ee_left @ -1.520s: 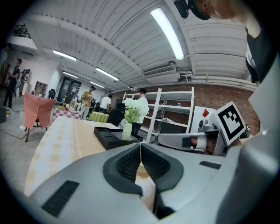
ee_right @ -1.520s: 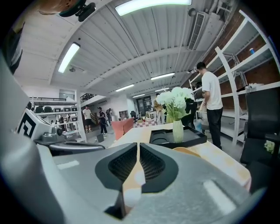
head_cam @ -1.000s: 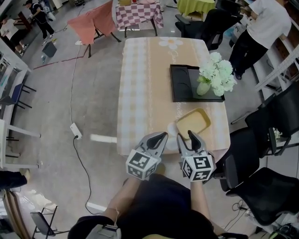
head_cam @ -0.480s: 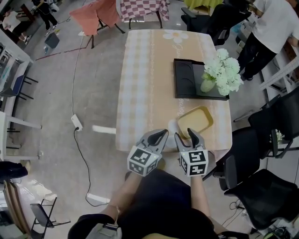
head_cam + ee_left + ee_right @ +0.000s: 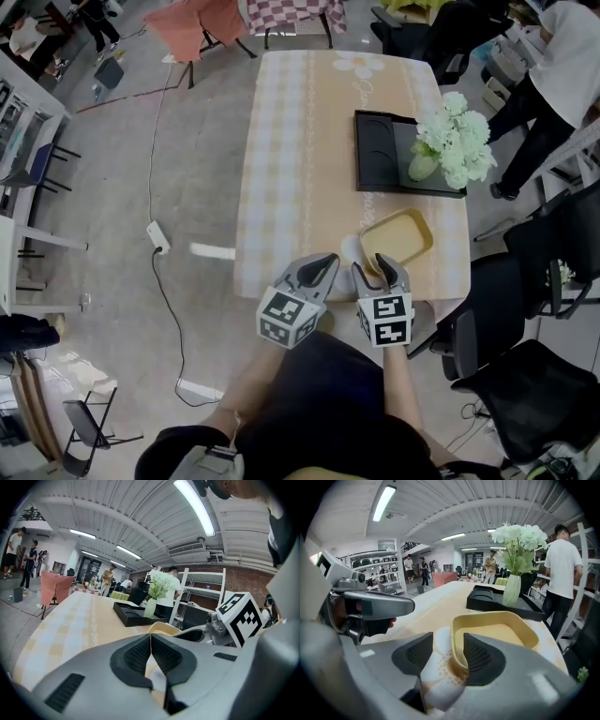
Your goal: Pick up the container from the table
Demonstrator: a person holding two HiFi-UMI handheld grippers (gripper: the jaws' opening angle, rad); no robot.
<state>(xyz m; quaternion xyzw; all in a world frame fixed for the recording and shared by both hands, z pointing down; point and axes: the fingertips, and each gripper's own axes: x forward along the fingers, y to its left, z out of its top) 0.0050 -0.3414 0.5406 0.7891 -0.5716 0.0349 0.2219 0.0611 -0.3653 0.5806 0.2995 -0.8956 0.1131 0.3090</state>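
My right gripper (image 5: 447, 645), jaws apart but just closing in, straddles the near rim of the yellow container (image 5: 502, 634).

The container (image 5: 397, 236) sits at the table's (image 5: 300, 131) near right corner, its near rim between the right gripper's (image 5: 377, 270) 2 jaws. Behind it lies a tray (image 5: 380, 150) bearing a flower vase (image 5: 424, 167). The left gripper (image 5: 317, 270) is just left.

You work under bright ceiling tubes (image 5: 194, 503); shadows stay soft, and both gripper views bend and darken at the edges.
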